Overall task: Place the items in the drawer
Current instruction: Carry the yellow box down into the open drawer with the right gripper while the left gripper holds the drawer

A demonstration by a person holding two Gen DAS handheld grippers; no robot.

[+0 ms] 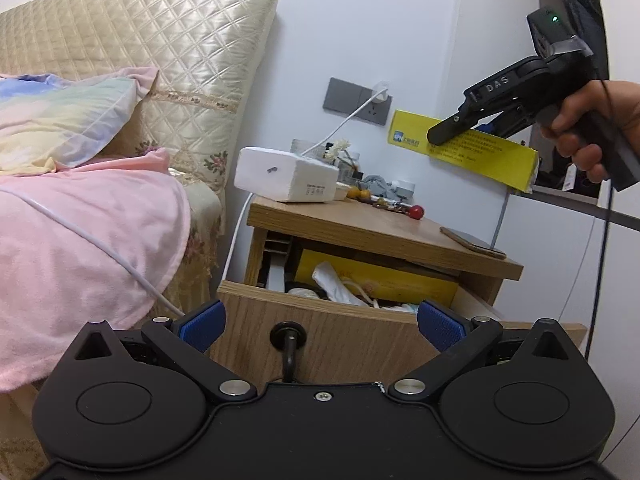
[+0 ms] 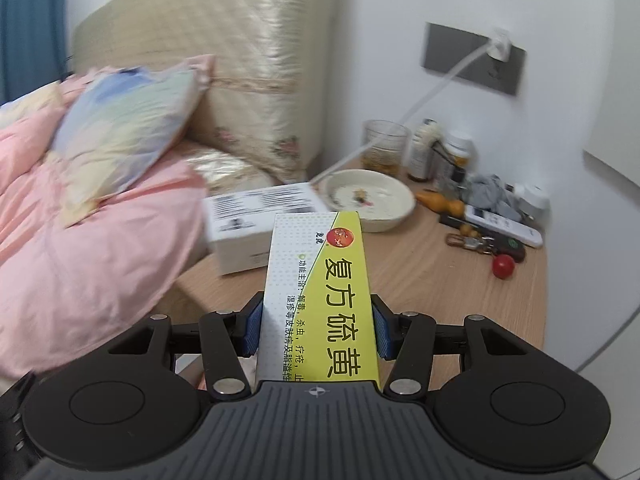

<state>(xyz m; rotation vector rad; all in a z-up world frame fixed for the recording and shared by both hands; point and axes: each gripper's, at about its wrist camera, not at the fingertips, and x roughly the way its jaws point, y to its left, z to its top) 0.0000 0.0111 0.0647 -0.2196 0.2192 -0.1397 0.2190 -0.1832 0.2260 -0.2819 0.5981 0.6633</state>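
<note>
Blue-padded left claw (image 1: 320, 326) is held spread wide and empty just before the pulled-out wooden drawer (image 1: 340, 332) of the bedside table (image 1: 360, 224), with its black knob (image 1: 289, 335) between the pads. The drawer is open and already crowded with clutter; nothing from this grasp is in it yet. The yellow-and-white medicine box (image 2: 320, 300) is clamped between the pads of the right claw (image 2: 316, 330), high above the table's right side, well apart from the drawer. Lowering and release are judged to remain.
</note>
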